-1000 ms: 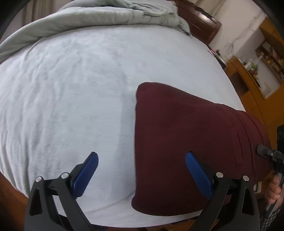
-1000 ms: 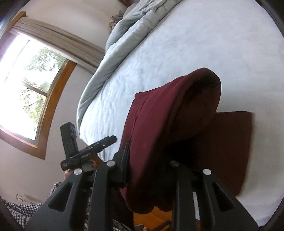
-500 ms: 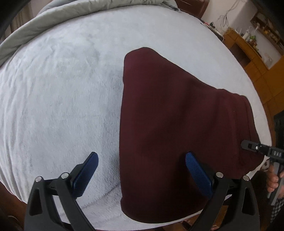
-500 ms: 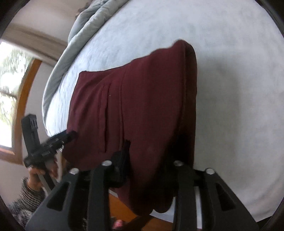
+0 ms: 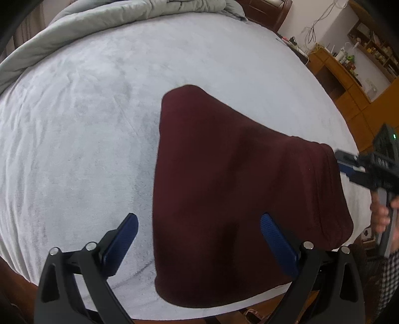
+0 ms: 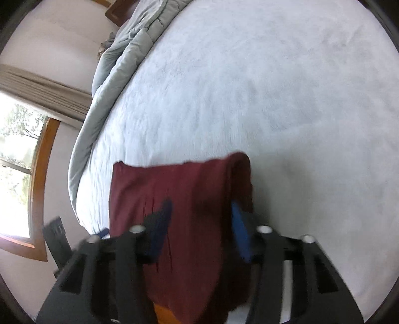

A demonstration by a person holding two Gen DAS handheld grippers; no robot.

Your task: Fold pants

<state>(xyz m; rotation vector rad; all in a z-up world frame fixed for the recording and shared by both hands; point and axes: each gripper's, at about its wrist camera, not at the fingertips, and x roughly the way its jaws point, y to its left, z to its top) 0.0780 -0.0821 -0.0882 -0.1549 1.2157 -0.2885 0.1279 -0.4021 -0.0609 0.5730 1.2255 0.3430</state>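
The maroon pants (image 5: 237,187) lie folded near the front edge of the white bed (image 5: 87,124), waistband end to the right. My left gripper (image 5: 199,229) hovers open above their near left part, with nothing held. In the left wrist view my right gripper (image 5: 349,167) sits at the waistband edge, a hand (image 5: 381,214) on its grip. In the blurred right wrist view the pants (image 6: 194,179) show between the blue pads of the right gripper (image 6: 200,224). Its jaws are closing, and the pads do not visibly press the cloth.
A grey duvet (image 5: 99,20) is bunched along the far side of the bed (image 6: 274,87), also seen as the duvet (image 6: 119,62). Wooden cabinets (image 5: 349,82) stand beyond the bed on the right. A window (image 6: 17,162) is on the left wall.
My right gripper brought the lifted fold of the pants down onto the bed, and its jaws came apart from the cloth. The pants now lie flat. The left gripper shifted a little.
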